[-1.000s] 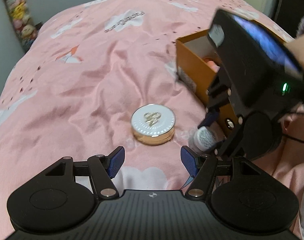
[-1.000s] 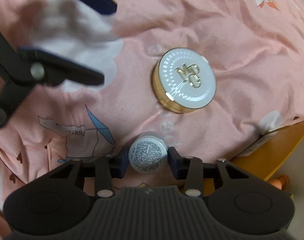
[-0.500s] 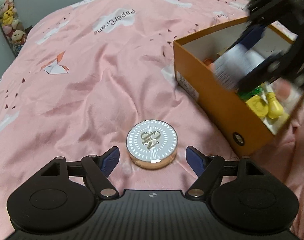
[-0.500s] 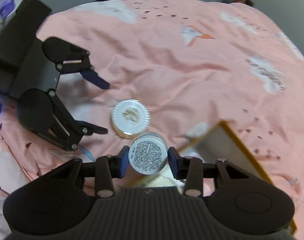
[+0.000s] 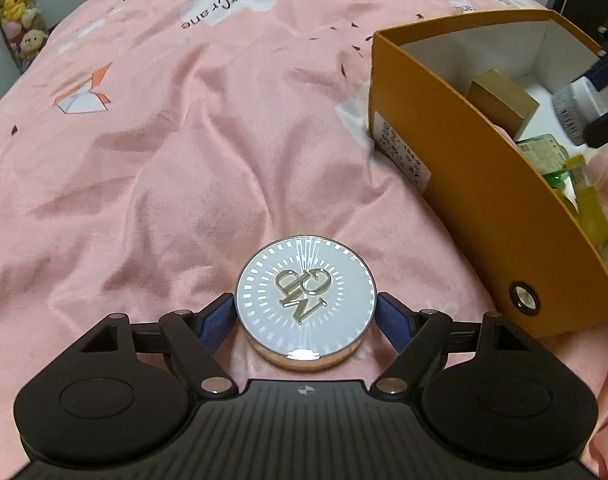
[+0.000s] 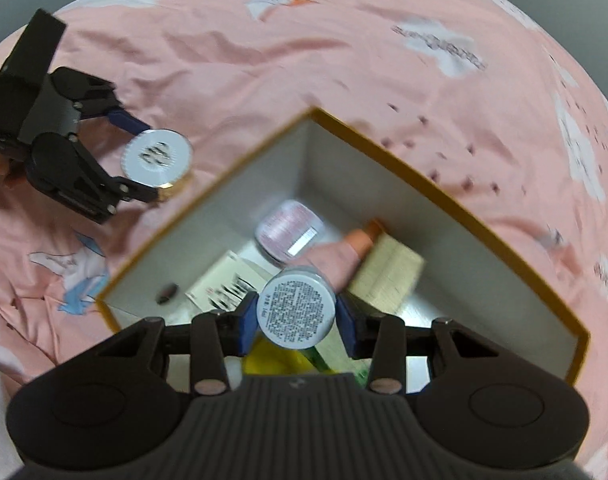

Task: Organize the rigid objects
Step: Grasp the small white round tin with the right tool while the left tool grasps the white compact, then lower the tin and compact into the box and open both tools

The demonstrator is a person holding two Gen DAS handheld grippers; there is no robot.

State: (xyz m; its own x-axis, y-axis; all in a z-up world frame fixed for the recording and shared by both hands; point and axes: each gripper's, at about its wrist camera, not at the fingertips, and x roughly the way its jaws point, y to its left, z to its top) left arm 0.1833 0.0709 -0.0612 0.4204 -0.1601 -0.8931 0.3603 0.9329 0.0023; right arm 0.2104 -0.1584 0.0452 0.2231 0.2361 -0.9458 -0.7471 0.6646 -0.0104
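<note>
A round white compact with a gold rim (image 5: 305,300) lies on the pink bedspread. My left gripper (image 5: 305,310) has come down around it, one blue pad on each side, and its jaws are opening; the compact (image 6: 156,156) shows the same way between the left gripper (image 6: 150,159) in the right wrist view. My right gripper (image 6: 296,316) is shut on a small white jar (image 6: 296,310) with a printed base. It hangs over the open orange box (image 6: 443,196). The box (image 5: 463,184) stands just right of the compact, and the jar (image 5: 575,108) appears above it at the frame's edge.
The box holds a pink tube (image 6: 339,256), a pink round jar (image 6: 290,230), a beige carton (image 6: 387,276), a white carton (image 6: 224,284) and yellow and green bottles (image 5: 583,196). Wrinkled pink bedspread (image 5: 164,140) spreads left and beyond. Plush toys (image 5: 16,12) sit at the far left.
My right gripper lifted the jar off the bed and carried it over the box. My left gripper dropped toward the compact and widened, so its pads now flank it.
</note>
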